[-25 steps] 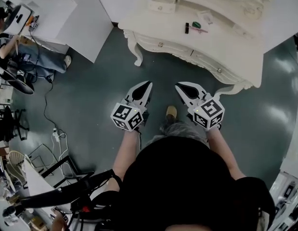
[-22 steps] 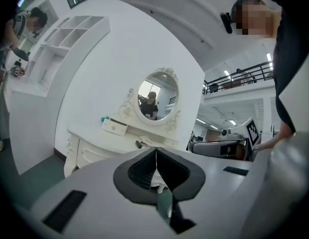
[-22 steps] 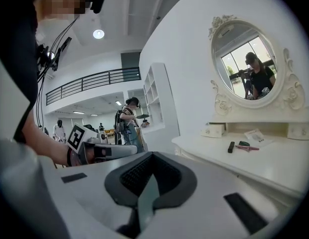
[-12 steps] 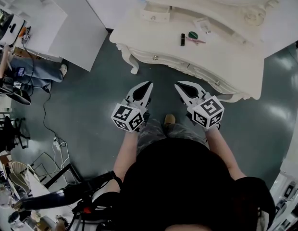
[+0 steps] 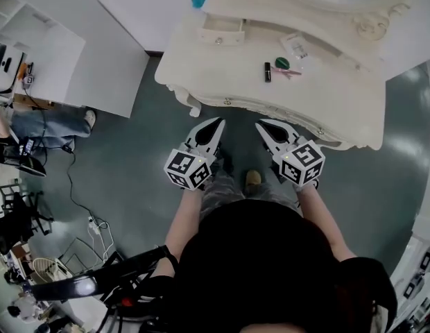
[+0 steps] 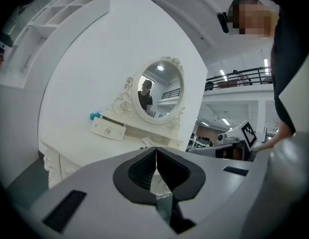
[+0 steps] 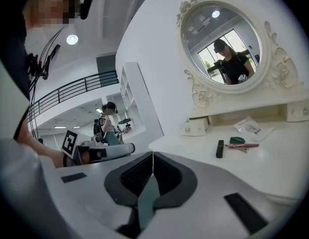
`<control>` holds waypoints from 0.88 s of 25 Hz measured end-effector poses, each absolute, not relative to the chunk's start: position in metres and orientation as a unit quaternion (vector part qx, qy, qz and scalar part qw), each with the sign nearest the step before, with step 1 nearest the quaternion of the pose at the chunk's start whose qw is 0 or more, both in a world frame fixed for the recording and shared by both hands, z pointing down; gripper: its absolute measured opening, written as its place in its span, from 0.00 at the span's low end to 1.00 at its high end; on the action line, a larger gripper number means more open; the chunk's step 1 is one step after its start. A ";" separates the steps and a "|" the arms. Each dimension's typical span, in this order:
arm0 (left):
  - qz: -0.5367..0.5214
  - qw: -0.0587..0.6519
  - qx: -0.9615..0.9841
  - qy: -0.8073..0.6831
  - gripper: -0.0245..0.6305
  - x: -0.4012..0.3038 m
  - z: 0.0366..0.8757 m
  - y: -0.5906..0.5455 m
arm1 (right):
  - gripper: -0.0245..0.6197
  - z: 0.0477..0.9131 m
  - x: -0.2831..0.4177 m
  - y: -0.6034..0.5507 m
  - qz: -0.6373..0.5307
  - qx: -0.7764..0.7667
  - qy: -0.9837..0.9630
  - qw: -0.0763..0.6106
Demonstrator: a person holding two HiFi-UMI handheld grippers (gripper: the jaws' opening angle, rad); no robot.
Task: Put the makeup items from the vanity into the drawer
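gripping: nothing; my left gripper (image 5: 218, 121) and right gripper (image 5: 261, 124) are both clenched shut and empty.
makeup: black tube (image 5: 268, 71), green compact (image 5: 281, 62) and pink pencil (image 5: 290, 71) lie ahead of my right jaws on the counter (image 5: 215, 75).
risk: reaching in with jaws shut, i'd likely knock the tube and send it rolling off the edge.

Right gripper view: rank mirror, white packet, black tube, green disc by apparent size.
1. mirror, by far the largest
2. packet
3. black tube and green disc: look about alike, so not ranked; the tube lies slightly nearer the camera.
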State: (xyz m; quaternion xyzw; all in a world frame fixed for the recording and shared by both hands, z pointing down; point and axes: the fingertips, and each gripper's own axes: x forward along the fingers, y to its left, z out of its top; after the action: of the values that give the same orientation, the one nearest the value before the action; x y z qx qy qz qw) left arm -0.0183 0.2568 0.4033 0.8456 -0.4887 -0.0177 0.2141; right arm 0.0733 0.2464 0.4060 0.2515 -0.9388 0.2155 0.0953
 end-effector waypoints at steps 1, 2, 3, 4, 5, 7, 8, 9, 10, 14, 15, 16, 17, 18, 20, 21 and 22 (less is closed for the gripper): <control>-0.014 0.212 0.850 -0.482 0.06 -0.024 0.401 0.247 | 0.07 0.405 0.067 0.239 0.219 0.256 -0.937 0.092; -0.011 0.210 0.854 -0.476 0.06 -0.030 0.399 0.237 | 0.07 0.405 0.061 0.230 0.221 0.262 -0.935 0.091; -0.008 0.210 0.856 -0.472 0.06 -0.037 0.397 0.228 | 0.07 0.405 0.054 0.221 0.222 0.269 -0.933 0.091; -0.006 0.210 0.858 -0.468 0.06 -0.044 0.396 0.218 | 0.07 0.405 0.048 0.212 0.224 0.276 -0.931 0.090; -0.004 0.209 0.861 -0.464 0.06 -0.052 0.395 0.209 | 0.07 0.405 0.041 0.204 0.226 0.282 -0.928 0.088; -0.003 0.206 0.866 -0.456 0.06 -0.065 0.392 0.192 | 0.07 0.403 0.029 0.188 0.228 0.294 -0.925 0.084; -0.002 0.206 0.868 -0.452 0.06 -0.072 0.391 0.183 | 0.07 0.401 0.022 0.181 0.228 0.297 -0.923 0.083; -0.003 0.207 0.869 -0.449 0.06 -0.079 0.390 0.175 | 0.07 0.399 0.015 0.175 0.227 0.300 -0.923 0.082; -0.003 0.210 0.870 -0.446 0.06 -0.084 0.390 0.168 | 0.07 0.398 0.009 0.170 0.226 0.302 -0.922 0.082; -0.001 0.218 0.882 -0.418 0.06 -0.092 0.390 0.142 | 0.07 0.398 -0.005 0.150 0.224 0.322 -0.916 0.090; 0.001 0.220 0.885 -0.410 0.06 -0.093 0.392 0.138 | 0.07 0.401 -0.006 0.146 0.226 0.328 -0.912 0.092; 0.002 0.223 0.888 -0.403 0.06 -0.093 0.393 0.133 | 0.07 0.403 -0.006 0.143 0.229 0.335 -0.909 0.094; 0.004 0.225 0.891 -0.395 0.06 -0.093 0.395 0.129 | 0.07 0.407 -0.006 0.141 0.232 0.341 -0.906 0.097; 0.005 0.227 0.893 -0.389 0.06 -0.094 0.397 0.124 | 0.07 0.410 -0.005 0.139 0.235 0.348 -0.902 0.100; 0.005 0.229 0.897 -0.379 0.06 -0.095 0.400 0.114 | 0.07 0.417 -0.004 0.134 0.241 0.362 -0.894 0.105; 0.004 0.231 0.898 -0.374 0.06 -0.096 0.401 0.110 | 0.07 0.420 -0.003 0.132 0.244 0.368 -0.891 0.106; 0.004 0.233 0.900 -0.369 0.06 -0.097 0.402 0.107 | 0.07 0.422 -0.003 0.130 0.247 0.374 -0.887 0.108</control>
State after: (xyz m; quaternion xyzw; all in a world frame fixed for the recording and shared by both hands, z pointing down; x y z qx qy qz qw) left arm -0.0969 0.1068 0.4020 0.8999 -0.3686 0.0040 0.2328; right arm -0.0033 0.1301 0.4224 0.3740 -0.8875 0.2468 0.1079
